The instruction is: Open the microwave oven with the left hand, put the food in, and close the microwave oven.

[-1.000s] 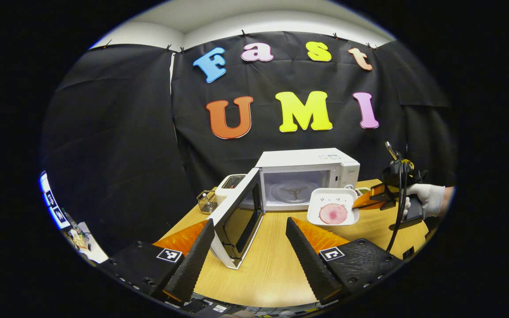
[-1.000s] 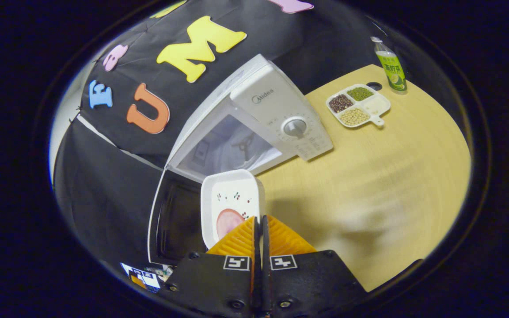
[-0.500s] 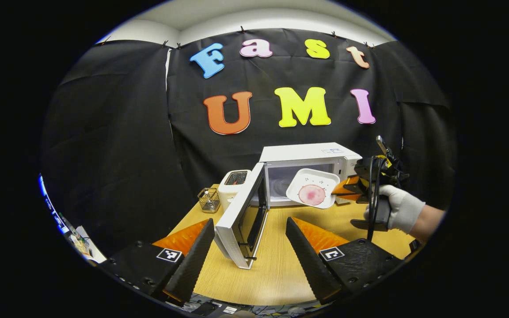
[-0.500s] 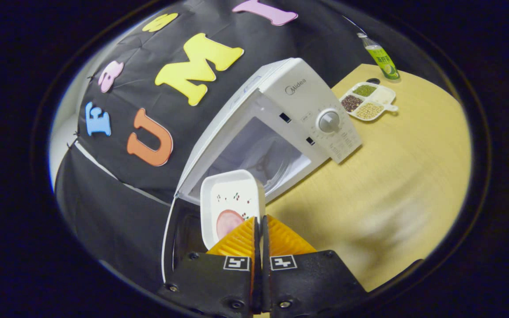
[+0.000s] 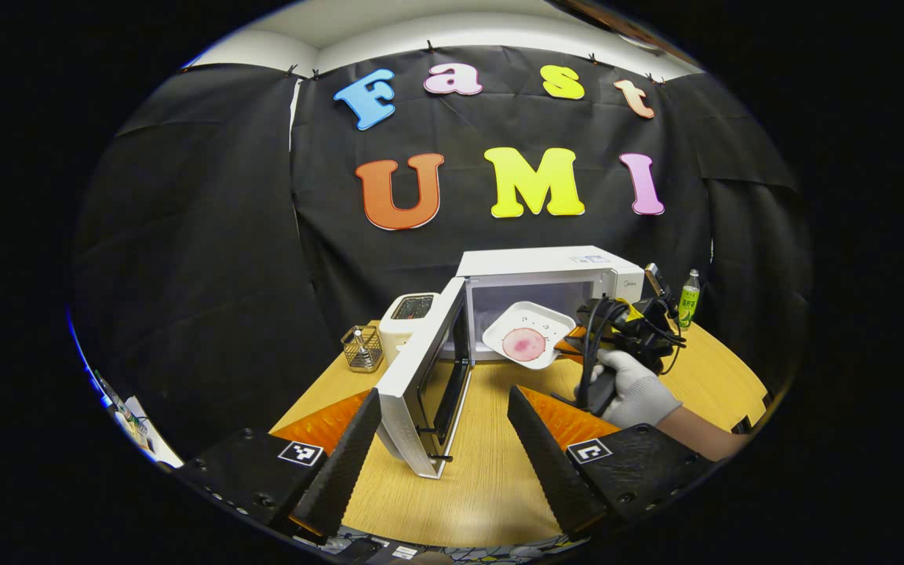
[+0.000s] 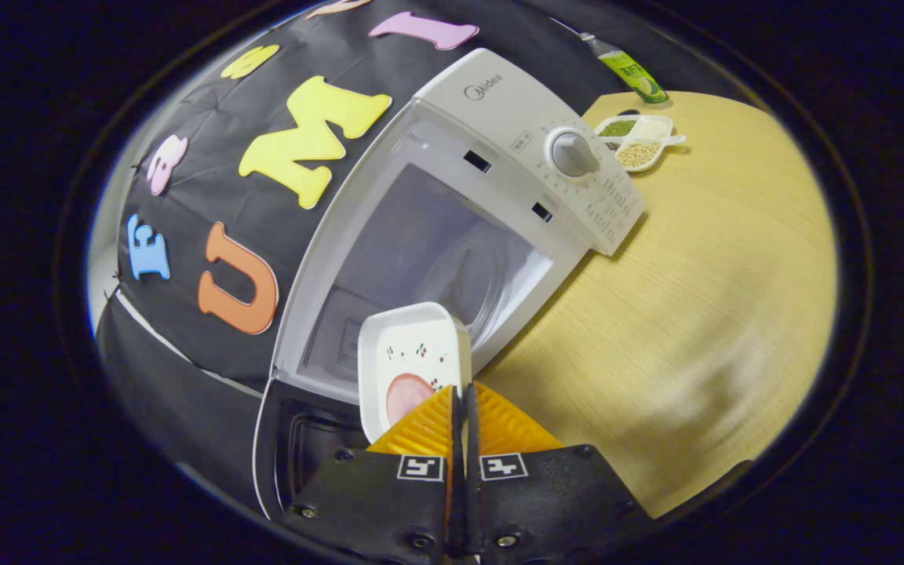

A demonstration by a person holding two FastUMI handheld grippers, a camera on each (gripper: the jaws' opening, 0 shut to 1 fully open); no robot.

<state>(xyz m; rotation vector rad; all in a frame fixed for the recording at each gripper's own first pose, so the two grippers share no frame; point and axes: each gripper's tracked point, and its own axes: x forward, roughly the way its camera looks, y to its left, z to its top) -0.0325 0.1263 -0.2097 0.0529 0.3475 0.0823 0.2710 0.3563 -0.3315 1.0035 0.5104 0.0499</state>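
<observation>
A white microwave oven [image 5: 546, 294] stands on a wooden table [image 5: 491, 479] in front of a black cloth wall, its door [image 5: 428, 384] swung wide open to the left so the pale cavity is exposed. In the left gripper view, the left gripper [image 5: 444, 439] hangs low over the near side of the table, its two fingers spread wide apart with nothing between them, pointing toward the open door. Farther off, a gloved hand [image 5: 634, 390] holds the right gripper [image 5: 574, 343], which carries a white rectangular dish [image 5: 529, 335] with a round pink slice of food [image 5: 524, 344] on it, tilted and held right at the mouth of the oven. In the right gripper view, the right gripper [image 6: 464, 408] is pressed closed on the near rim of the dish [image 6: 413, 361], the fingers meeting with almost no gap; the dish appears to sit at the threshold of the cavity, though the fisheye makes the depth hard to judge. To the right of the oven lie a divided tray of beans [image 6: 640, 141] and a green bottle [image 6: 628, 71]. Left of the oven stand a white toaster [image 5: 407, 318] and a small wire basket [image 5: 362, 349].
</observation>
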